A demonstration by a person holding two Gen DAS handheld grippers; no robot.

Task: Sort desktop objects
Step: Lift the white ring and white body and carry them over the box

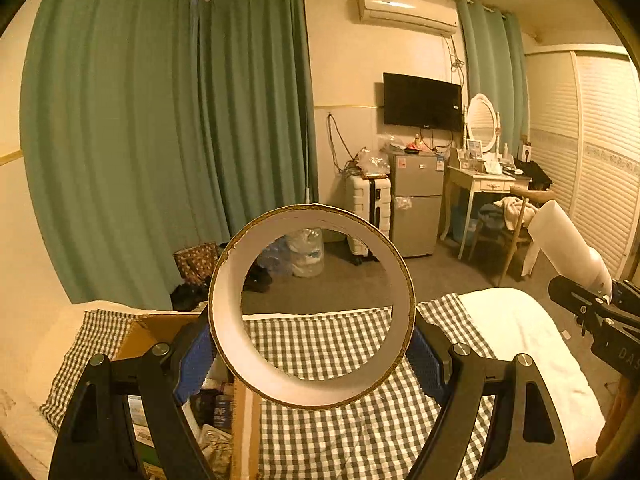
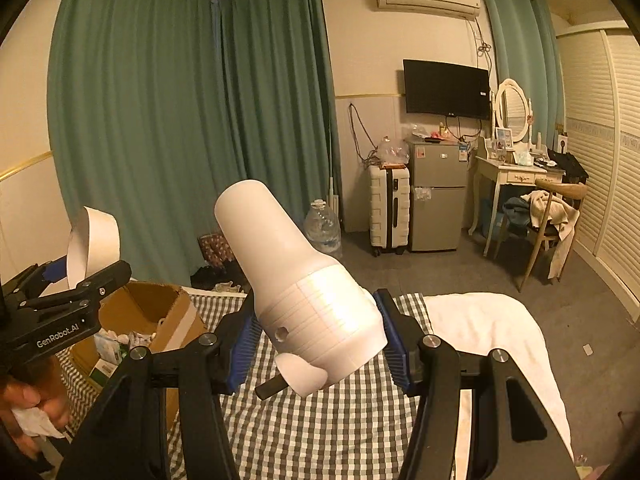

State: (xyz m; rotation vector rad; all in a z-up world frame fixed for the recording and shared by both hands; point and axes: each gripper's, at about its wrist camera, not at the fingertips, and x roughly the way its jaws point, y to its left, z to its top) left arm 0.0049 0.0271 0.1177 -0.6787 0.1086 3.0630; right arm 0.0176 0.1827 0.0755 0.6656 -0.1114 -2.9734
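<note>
My left gripper (image 1: 312, 350) is shut on a wide cardboard ring (image 1: 228, 320), white inside with a brown rim, held in the air above the checked cloth. The ring also shows in the right wrist view (image 2: 96, 240), at the left. My right gripper (image 2: 318, 344) is shut on a white plastic bottle-shaped object (image 2: 304, 292), tilted up to the left, with a small hole and a stub at its base. That object shows in the left wrist view (image 1: 568, 248) at the right edge. Both are raised above the table.
An open cardboard box (image 2: 156, 312) with several packets inside stands at the left on the green checked cloth (image 1: 352, 420). A white cloth (image 2: 492, 328) lies at the right. A hand (image 2: 32, 404) holds white tissue at lower left. Bedroom furniture stands behind.
</note>
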